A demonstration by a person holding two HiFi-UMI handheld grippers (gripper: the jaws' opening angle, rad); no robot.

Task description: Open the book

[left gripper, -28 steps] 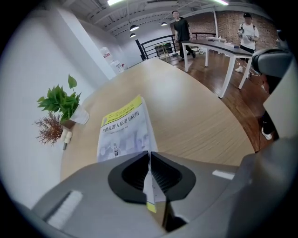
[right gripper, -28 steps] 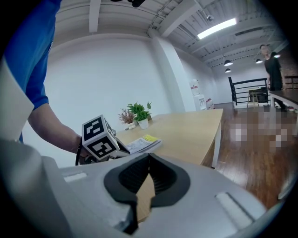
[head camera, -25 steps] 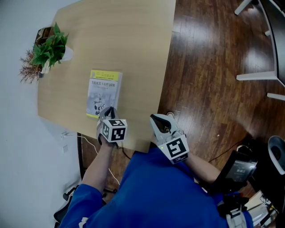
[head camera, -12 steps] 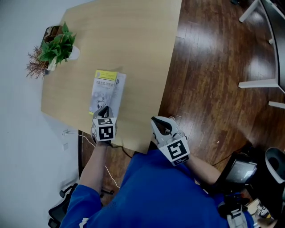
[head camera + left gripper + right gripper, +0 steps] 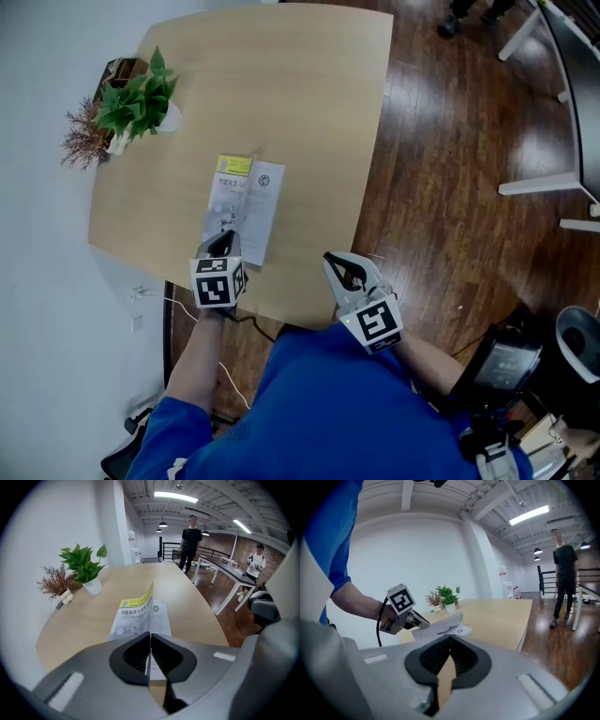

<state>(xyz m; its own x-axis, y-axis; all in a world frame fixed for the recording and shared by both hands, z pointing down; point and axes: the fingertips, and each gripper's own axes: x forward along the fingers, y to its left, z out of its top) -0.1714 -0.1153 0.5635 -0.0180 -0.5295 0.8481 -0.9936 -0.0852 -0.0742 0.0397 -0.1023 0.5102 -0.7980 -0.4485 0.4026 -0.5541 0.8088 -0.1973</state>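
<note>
On table (image 5: 309, 112), left gripper (image 5: 223, 242) clamped on lifted book cover (image 5: 228, 199); right gripper (image 5: 338, 268) jaws together

Seen from overhead, the left gripper (image 5: 223, 246) has its marker cube and body lying over the spot where its jaws meet the book (image 5: 246, 202), so the book's near edge is out of sight there. Looking along those jaws, the raised cover (image 5: 133, 618) runs down between them and its lower end is lost behind the gripper body. The fine print on the page (image 5: 159, 616) just right of the jaws is too small to read. The right gripper (image 5: 449, 641) blocks the near tabletop (image 5: 501, 613) below its jaws.
</note>
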